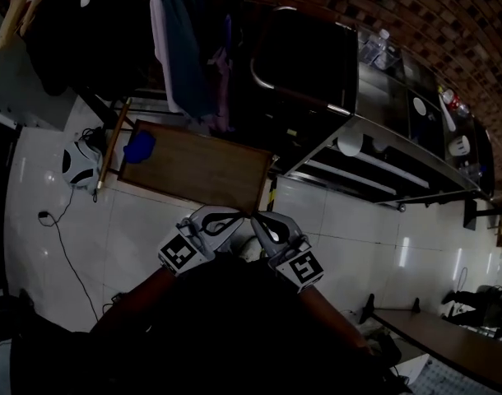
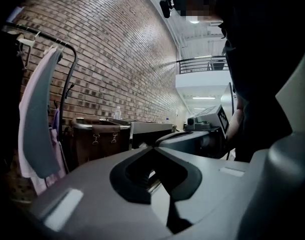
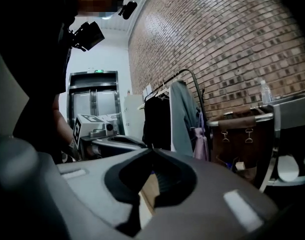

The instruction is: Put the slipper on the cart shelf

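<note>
left gripper sits closest to the lens: jaws fully together, nothing between them. right gripper is the same, closed tip to tip and empty. in the head view both sit low centre, noses nearly touching each other, by the near edge of the low wooden counter.

task thing: the only candidate for the slipper is the blue lump at that counter's left end. it's too dark to confirm its shape, or whether it lies on the counter or on the floor beside it. it's well apart from both grippers. cart is off to the right, and the slipper is not on the cart shelf.

risks, left to right:
- cable on the floor left of the counter could snag a foot or a gripper.
- slipper looks soft, so a pinch on one edge would likely let it flop or slide out mid-carry. both jaws must open first.
- hanging clothes above the counter's far side could catch a gripper on the reach.
- white round item on the cart shelf is easy to knock at set-down.
- dim head view makes the shelf edge easy to misjudge.

writing: nothing legible. marker cubes carry square patterns only. bottle labels and the green sign are too small to read.
</note>
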A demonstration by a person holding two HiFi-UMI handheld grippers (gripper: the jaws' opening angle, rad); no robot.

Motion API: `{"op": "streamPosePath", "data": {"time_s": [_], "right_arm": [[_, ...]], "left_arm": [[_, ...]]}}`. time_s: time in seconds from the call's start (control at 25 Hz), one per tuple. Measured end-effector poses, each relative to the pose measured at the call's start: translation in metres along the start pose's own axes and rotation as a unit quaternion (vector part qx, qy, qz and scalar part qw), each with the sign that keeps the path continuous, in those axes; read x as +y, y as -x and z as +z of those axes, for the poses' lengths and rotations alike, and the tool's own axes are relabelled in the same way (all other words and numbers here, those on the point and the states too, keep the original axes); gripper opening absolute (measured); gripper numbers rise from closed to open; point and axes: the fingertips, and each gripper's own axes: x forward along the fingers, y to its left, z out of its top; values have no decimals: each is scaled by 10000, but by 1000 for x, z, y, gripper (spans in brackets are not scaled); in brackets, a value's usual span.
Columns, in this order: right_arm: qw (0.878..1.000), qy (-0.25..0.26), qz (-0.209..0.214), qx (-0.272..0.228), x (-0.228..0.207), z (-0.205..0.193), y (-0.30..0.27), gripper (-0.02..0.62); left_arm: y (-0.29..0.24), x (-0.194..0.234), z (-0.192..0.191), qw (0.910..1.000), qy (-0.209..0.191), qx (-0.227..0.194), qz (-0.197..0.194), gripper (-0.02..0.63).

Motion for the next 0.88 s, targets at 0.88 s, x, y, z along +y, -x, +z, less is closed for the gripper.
{"op": "streamPosePath", "data": {"time_s": [0.88], "right_arm": [[9991, 238, -351, 33, 5, 7, -80, 1]], "left_arm": [[42, 76, -2, 9995, -76, -30, -321, 3]]}}
